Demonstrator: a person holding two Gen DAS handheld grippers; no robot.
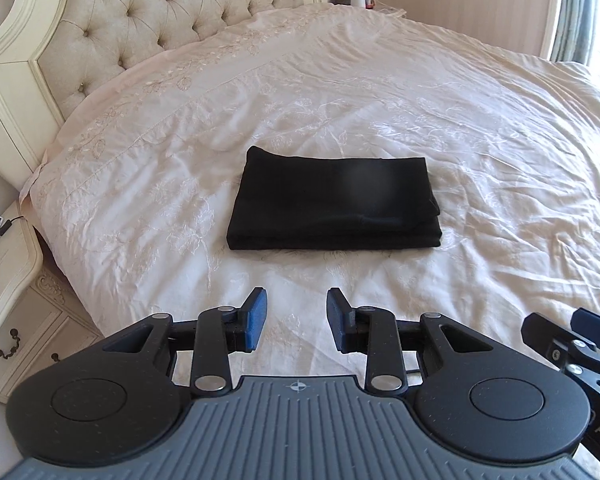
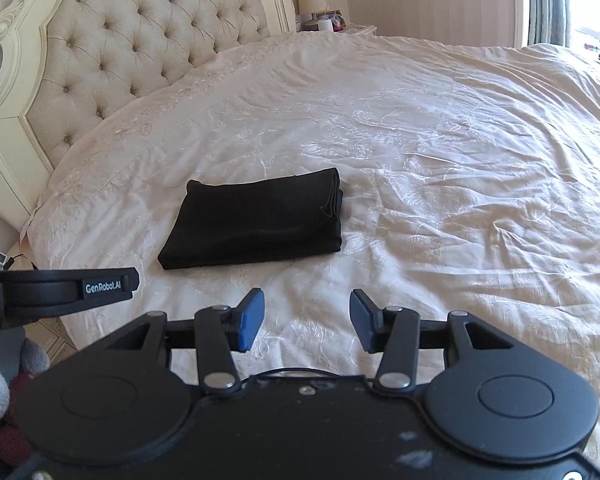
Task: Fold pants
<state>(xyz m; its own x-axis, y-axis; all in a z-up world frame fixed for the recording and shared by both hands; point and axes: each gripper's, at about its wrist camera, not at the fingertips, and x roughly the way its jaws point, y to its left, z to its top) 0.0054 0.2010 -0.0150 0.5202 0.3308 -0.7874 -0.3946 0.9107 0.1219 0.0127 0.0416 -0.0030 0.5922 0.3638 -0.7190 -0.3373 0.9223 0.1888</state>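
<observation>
Wide, flat cream bed cover (image 1: 440, 112) on all sides of the folded black pants (image 1: 334, 198), soft and wrinkled. Lots of bare cover between the pants and the left gripper (image 1: 296, 318), and the right gripper (image 2: 307, 320) too. Tall padded headboard (image 1: 172, 16) blocking the far left side. Low white nightstand (image 1: 8, 280) just beside the bed's left edge.

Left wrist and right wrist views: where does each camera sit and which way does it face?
Left wrist: behind the open left gripper, facing the folded black pants on the bed; the right gripper's edge shows at right.
Right wrist: behind the open right gripper, facing across the bed, pants left of centre; the left gripper's side shows at left.
Shared: pants, bed, tufted headboard.
</observation>
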